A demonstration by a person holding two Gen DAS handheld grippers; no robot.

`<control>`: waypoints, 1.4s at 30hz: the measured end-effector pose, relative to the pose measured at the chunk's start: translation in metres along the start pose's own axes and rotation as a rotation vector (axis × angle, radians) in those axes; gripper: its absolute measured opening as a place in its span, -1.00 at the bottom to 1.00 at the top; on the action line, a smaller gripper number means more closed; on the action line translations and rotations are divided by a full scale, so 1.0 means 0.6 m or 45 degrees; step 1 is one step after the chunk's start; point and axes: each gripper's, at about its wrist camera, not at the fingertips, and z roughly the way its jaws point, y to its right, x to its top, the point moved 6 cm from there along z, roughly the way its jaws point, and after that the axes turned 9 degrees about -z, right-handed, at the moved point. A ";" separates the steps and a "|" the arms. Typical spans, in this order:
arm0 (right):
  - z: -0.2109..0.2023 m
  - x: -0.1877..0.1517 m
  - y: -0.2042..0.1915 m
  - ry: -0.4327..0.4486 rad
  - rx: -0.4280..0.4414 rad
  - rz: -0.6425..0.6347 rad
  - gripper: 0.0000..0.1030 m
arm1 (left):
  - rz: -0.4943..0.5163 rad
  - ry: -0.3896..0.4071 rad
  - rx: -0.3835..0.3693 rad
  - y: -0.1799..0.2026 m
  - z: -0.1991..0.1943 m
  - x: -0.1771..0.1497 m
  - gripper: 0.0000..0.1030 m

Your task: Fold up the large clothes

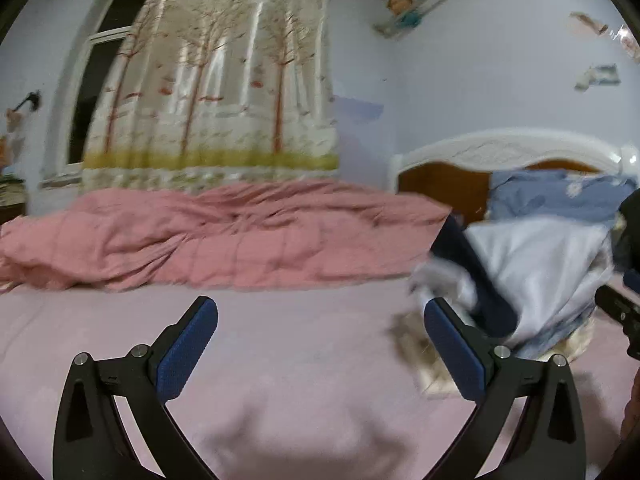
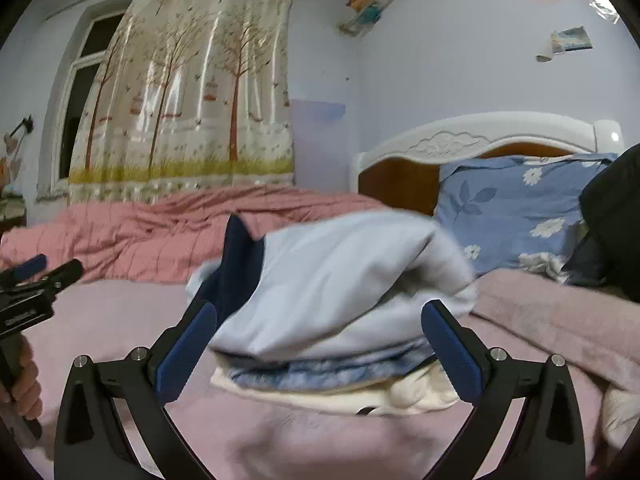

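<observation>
A pale blue garment with a navy part [image 2: 340,280] lies folded on top of a stack of folded clothes [image 2: 320,380] on the pink bed sheet [image 2: 120,320]. My right gripper [image 2: 320,344] stands open in front of the stack, its blue pads apart and touching nothing. In the left wrist view the same garment [image 1: 532,280] sits at the right, blurred. My left gripper [image 1: 320,344] is open over bare pink sheet [image 1: 300,360], left of the stack, with nothing between its fingers. The left gripper also shows at the left edge of the right wrist view [image 2: 36,276], held by a hand.
A rumpled pink quilt [image 1: 200,236] lies along the far side of the bed. A blue flowered pillow [image 2: 520,208] leans on the white and brown headboard [image 2: 480,140]. A dark item [image 2: 612,216] sits at the right. A tree-print curtain [image 2: 188,92] covers the window.
</observation>
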 end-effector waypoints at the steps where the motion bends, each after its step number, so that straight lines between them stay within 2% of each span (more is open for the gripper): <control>1: 0.004 -0.010 -0.007 0.002 -0.016 -0.013 1.00 | 0.019 -0.010 0.006 -0.003 0.000 -0.019 0.99; 3: 0.014 -0.042 -0.022 0.000 -0.059 -0.044 1.00 | 0.036 0.003 0.022 -0.009 -0.001 -0.052 0.99; 5: 0.030 -0.061 -0.034 -0.055 -0.061 -0.079 1.00 | 0.037 -0.010 0.004 -0.006 0.005 -0.056 0.99; 10: 0.026 -0.063 -0.035 -0.028 -0.046 -0.072 1.00 | 0.053 0.038 -0.060 0.002 -0.010 -0.061 0.99; 20: 0.022 -0.066 -0.050 -0.031 -0.060 -0.123 1.00 | 0.048 0.057 -0.055 0.000 -0.015 -0.056 0.99; 26: 0.023 -0.068 -0.047 -0.040 -0.058 -0.100 1.00 | 0.059 0.081 -0.059 0.000 -0.023 -0.055 0.99; 33: 0.019 -0.069 -0.048 -0.044 -0.067 -0.108 1.00 | 0.124 0.127 -0.067 0.017 -0.036 -0.053 1.00; 42: 0.020 -0.071 -0.056 -0.050 -0.061 -0.135 1.00 | 0.121 0.118 -0.071 0.021 -0.030 -0.054 1.00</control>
